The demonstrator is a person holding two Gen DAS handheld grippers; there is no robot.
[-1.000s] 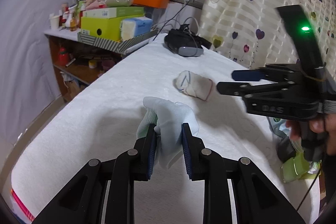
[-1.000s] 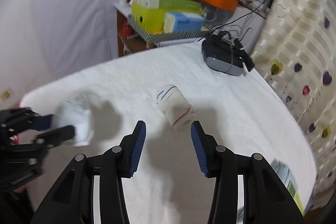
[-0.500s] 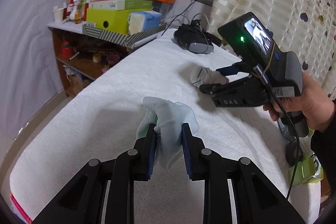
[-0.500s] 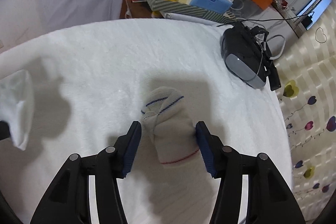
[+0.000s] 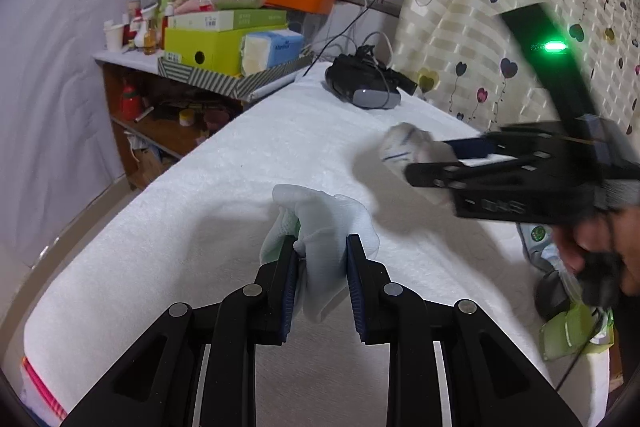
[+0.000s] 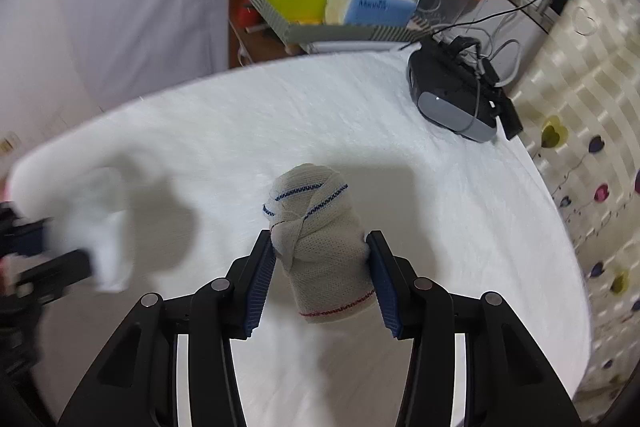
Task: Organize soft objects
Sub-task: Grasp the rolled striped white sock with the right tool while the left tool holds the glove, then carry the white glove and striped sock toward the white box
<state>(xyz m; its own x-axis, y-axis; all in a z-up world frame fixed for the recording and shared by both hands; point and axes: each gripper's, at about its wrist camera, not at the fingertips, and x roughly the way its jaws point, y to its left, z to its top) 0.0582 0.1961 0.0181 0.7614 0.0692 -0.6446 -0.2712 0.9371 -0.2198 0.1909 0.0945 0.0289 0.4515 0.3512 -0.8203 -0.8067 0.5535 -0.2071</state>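
- The rolled grey knitted sock bundle with blue and red stripes (image 6: pixel 326 247) is clamped crosswise in the right gripper (image 6: pixel 320 267), its long axis running forward.
- The crumpled pale mint-white cloth (image 5: pixel 324 227) is pinched by the left gripper (image 5: pixel 322 259), well apart to the left.

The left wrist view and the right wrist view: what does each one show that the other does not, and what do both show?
Only the left wrist view shows the person's hand on the right gripper, and green packaging at the bed edge. Only the right wrist view shows the rolled sock's knot and red stripe clearly. Both show the pale sock in the left gripper, the white bed cover and the black headset.
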